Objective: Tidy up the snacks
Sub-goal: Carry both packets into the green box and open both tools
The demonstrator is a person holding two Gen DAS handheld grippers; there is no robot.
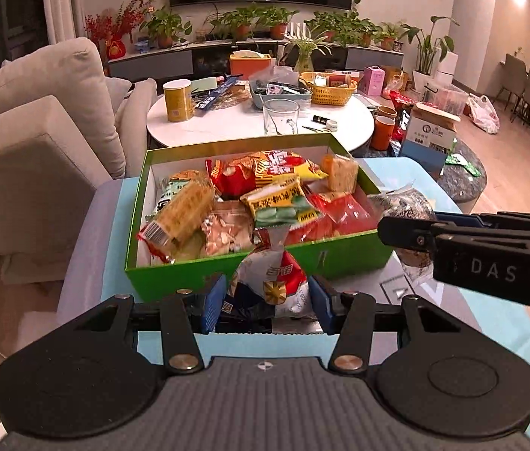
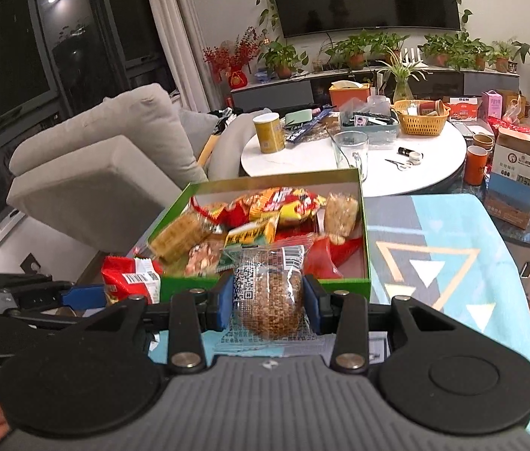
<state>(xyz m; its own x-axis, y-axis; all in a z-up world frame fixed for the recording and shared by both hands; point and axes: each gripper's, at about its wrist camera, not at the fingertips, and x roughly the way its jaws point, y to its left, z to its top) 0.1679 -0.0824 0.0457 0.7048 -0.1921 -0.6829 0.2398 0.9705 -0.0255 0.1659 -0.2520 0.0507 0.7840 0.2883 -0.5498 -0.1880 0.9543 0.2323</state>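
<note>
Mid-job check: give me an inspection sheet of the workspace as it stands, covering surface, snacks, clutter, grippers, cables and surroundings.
Surface: blue patterned mat under the work area.
Job's things: green box open and heaped with snack packets; red-and-white packet and brown seeded cake in clear wrap are both outside it, at its near wall.
Clutter: round white table behind holds a yellow can, glass mug, yellow basket, scissors and boxes.
Grippers: left gripper shut on the red-and-white packet; right gripper shut on the brown seeded cake.
Cables: nothing seen.
Surroundings: beige sofa to the left, wall television, potted plants, dark window.
</note>
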